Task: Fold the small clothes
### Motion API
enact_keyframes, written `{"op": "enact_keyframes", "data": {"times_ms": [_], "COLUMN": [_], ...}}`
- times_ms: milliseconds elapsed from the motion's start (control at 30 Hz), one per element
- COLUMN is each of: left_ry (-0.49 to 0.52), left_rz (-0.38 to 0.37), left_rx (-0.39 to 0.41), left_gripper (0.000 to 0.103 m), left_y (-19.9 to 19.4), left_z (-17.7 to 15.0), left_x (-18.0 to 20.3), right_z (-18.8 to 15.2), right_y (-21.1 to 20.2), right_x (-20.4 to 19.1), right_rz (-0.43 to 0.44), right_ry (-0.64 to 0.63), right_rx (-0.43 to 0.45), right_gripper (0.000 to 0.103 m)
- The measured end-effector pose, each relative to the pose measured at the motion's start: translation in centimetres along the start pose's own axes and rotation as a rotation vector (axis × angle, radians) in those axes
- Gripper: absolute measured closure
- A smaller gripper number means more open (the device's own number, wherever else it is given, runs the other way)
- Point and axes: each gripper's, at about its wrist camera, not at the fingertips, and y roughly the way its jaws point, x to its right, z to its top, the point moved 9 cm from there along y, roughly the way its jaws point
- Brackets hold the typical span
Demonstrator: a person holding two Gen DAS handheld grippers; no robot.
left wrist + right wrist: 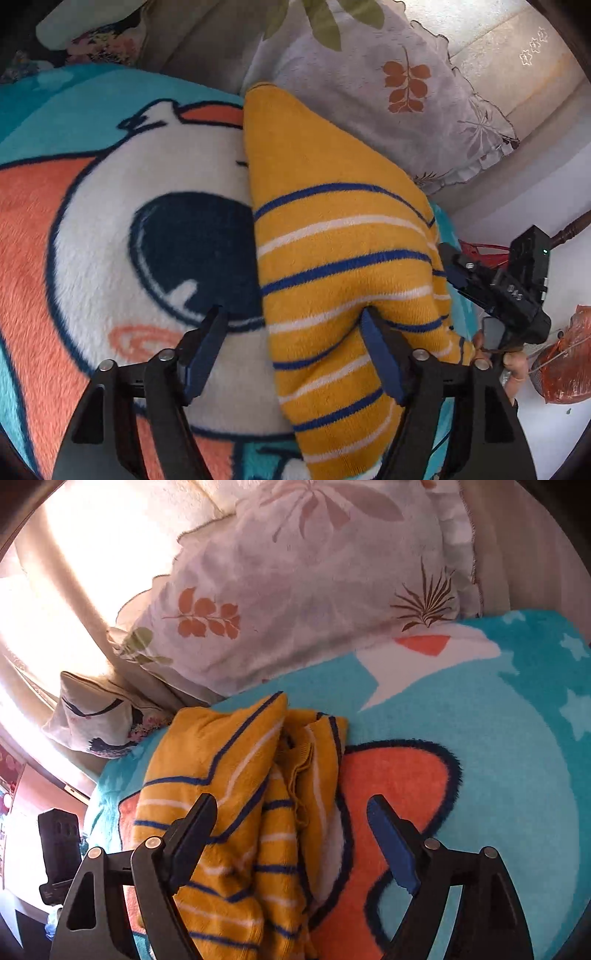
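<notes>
**Operator:** I have the yellow striped sweater lying on the fleece cartoon blanket, near the blanket's edge by the floral pillow. From the left wrist view it looks folded lengthwise into a long narrow shape; from the right wrist view I can see bunched layers and a loose edge along the middle.

**Observer:** What are your tools doing?

**Operator:** My left tool is spread wide, one finger over the blanket and the other pressing into or just touching the knit; it grips nothing. My right tool is likewise released, jaws apart above the sweater's near end, empty. I can also see it from the left camera, off past the sweater's far side.

**Observer:** How will the garment behave?

**Operator:** I judge it light, soft and floppy, a thick knit that drapes and will not hold a crease by itself. It should not slip much; fleece on knit probably clings, so dragging may pull the blanket too. I would pinch through all layers at a corner or along the folded edge, not one loose ply.

**Observer:** And the surroundings?

**Operator:** A bed, I think: plush blanket, yielding underneath, pillows behind, bright light from a curtained side. A red bag hangs off beyond the edge.
</notes>
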Motion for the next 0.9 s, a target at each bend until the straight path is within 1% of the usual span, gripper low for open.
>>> {"op": "enact_keyframes", "data": {"times_ms": [33, 67, 100, 133, 167, 200, 233, 267, 300, 333, 400, 433, 467, 500, 533, 600, 633, 667, 733, 767, 800, 833, 900], "left_ry": [-0.001, -0.004, 0.0, 0.007, 0.02, 0.036, 0.049, 0.056, 0.063, 0.073, 0.097, 0.097, 0.085, 0.075, 0.074, 0.082, 0.081, 0.075, 0.051, 0.037, 0.023, 0.009, -0.012], "left_rz": [-0.009, -0.025, -0.046, -0.076, -0.062, -0.047, -0.042, -0.048, -0.059, -0.061, -0.034, -0.018, 0.004, 0.031, 0.068, 0.143, 0.162, 0.163, 0.156, 0.152, 0.15, 0.153, 0.163], "left_rx": [-0.007, -0.012, -0.019, -0.034, -0.03, -0.017, -0.004, 0.013, 0.032, 0.051, 0.094, 0.104, 0.109, 0.11, 0.103, 0.073, 0.053, 0.038, 0.029, 0.034, 0.046, 0.062, 0.104], "left_gripper": [0.027, 0.027, 0.029, 0.049, 0.055, 0.059, 0.065, 0.068, 0.068, 0.068, 0.068, 0.065, 0.062, 0.06, 0.06, 0.06, 0.06, 0.06, 0.06, 0.059, 0.058, 0.057, 0.056], "left_y": [0.4, 0.7, 0.8, 1.0, 0.8, 0.4, -0.2, -1.0, -2.0, -2.9, -4.6, -5.2, -5.6, -5.8, -5.6, -5.4, -5.3, -5.4, -5.7, -6.2, -6.7, -7.2, -8.5], "left_z": [0.1, 0.1, 0.0, -0.2, -0.1, 0.3, 0.7, 1.3, 2.0, 2.8, 4.2, 4.5, 4.6, 4.4, 3.9, 2.3, 1.3, 0.5, -0.9, -1.5, -2.0, -2.4, -3.1], "left_x": [0.3, 0.7, 1.1, 1.7, 1.9, 2.2, 2.5, 2.9, 3.4, 3.8, 4.4, 4.4, 4.0, 3.6, 2.9, 1.7, 1.2, 0.8, 0.3, 0.0, -0.3, -0.5, -0.8], "right_z": [0.0, -0.1, -0.4, -0.4, -0.4, -0.2, 0.1, 0.5, 0.9, 1.3, 2.2, 2.4, 2.5, 2.5, 2.2, 1.6, 1.3, 1.3, 1.4, 1.7, 1.9, 2.0, 1.9], "right_y": [1.1, 2.2, 3.0, 3.4, 3.7, 3.9, 3.9, 3.6, 3.1, 2.5, 1.2, 0.6, 0.5, 0.7, 1.1, 1.9, 1.8, 1.3, -0.6, -1.7, -2.7, -3.3, -3.5], "right_x": [0.1, -0.2, -0.7, -1.2, -2.0, -2.6, -3.1, -3.8, -4.6, -5.5, -7.2, -7.6, -7.7, -7.4, -6.8, -4.8, -4.0, -3.5, -4.0, -4.7, -5.9, -7.5, -10.7], "right_rz": [-0.024, -0.014, 0.035, 0.094, 0.151, 0.186, 0.207, 0.228, 0.256, 0.283, 0.326, 0.338, 0.332, 0.306, 0.253, 0.109, 0.051, 0.034, 0.037, 0.038, 0.057, 0.094, 0.178], "right_ry": [-0.017, -0.019, -0.001, 0.027, 0.054, 0.078, 0.094, 0.096, 0.09, 0.082, 0.061, 0.056, 0.053, 0.048, 0.044, 0.031, 0.026, 0.026, 0.012, -0.011, -0.041, -0.072, -0.13], "right_rx": [-0.022, -0.039, -0.057, -0.061, -0.071, -0.08, -0.076, -0.067, -0.055, -0.04, 0.004, 0.025, 0.042, 0.05, 0.049, 0.036, 0.038, 0.047, 0.098, 0.129, 0.152, 0.158, 0.135], "right_gripper": [0.016, 0.016, 0.019, 0.025, 0.046, 0.058, 0.06, 0.063, 0.065, 0.065, 0.066, 0.066, 0.065, 0.061, 0.059, 0.058, 0.058, 0.058, 0.058, 0.058, 0.058, 0.058, 0.056]}}
